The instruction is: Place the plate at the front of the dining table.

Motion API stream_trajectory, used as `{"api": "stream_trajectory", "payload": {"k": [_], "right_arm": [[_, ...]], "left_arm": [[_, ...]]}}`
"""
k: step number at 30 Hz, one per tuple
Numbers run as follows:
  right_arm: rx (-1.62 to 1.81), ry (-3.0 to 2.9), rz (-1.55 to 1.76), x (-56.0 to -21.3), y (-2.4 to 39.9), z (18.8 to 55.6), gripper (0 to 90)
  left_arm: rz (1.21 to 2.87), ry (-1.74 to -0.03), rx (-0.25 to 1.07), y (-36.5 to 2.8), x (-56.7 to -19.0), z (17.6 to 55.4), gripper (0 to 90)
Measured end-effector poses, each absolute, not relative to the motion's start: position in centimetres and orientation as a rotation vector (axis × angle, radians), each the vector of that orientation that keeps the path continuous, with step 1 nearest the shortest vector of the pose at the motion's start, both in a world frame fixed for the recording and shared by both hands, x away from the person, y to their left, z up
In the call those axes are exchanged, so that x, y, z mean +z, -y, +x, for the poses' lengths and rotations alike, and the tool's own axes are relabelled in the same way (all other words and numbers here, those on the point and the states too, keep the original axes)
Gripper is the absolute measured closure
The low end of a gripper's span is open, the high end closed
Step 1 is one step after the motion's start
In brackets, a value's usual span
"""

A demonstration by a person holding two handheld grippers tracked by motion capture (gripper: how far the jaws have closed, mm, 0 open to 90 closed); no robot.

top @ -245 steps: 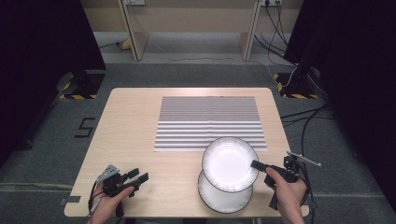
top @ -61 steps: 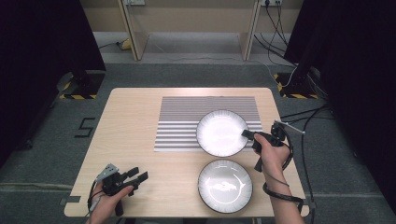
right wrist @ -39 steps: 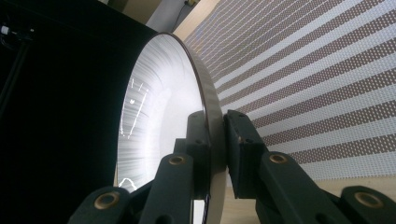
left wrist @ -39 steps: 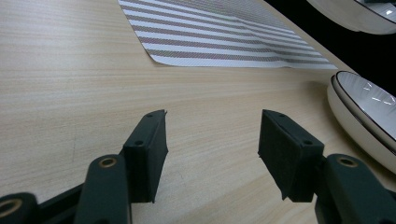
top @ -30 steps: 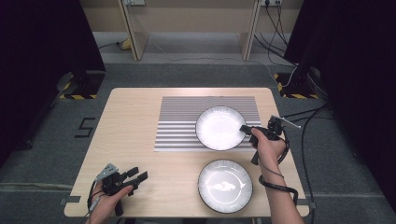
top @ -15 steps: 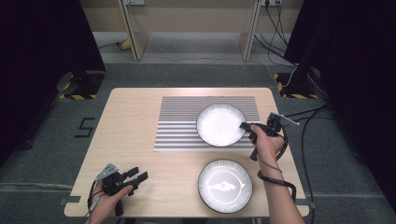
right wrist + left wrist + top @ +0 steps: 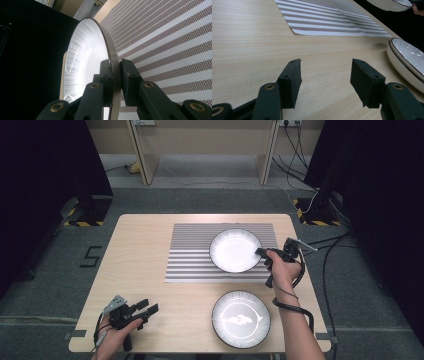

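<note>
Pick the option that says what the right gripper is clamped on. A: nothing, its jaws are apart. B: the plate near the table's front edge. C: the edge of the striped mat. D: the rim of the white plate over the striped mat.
D: in the right gripper view the right gripper has both pads pressed on the rim of the white plate, which sits over the striped mat.

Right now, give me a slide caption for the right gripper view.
Right gripper clamps the rim of a white bowl above the striped mat.
</note>
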State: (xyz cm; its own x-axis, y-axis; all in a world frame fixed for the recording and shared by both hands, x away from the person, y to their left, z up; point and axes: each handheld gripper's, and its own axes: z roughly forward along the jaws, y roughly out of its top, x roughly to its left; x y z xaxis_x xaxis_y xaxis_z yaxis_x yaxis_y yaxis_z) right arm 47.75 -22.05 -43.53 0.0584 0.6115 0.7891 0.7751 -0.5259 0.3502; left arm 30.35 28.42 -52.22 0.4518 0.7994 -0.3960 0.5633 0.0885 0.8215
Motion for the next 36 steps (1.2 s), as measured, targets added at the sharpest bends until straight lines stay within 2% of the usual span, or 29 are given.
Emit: {"api": "stream_trajectory", "payload": {"k": [36], "right_arm": [[-1.459, 1.373, -2.187, -43.7, 20.9, 51.5, 80.2]], "left_arm": [[1.585, -1.221, 0.266, -28.5, -52.2, 30.5, 41.5]]}}
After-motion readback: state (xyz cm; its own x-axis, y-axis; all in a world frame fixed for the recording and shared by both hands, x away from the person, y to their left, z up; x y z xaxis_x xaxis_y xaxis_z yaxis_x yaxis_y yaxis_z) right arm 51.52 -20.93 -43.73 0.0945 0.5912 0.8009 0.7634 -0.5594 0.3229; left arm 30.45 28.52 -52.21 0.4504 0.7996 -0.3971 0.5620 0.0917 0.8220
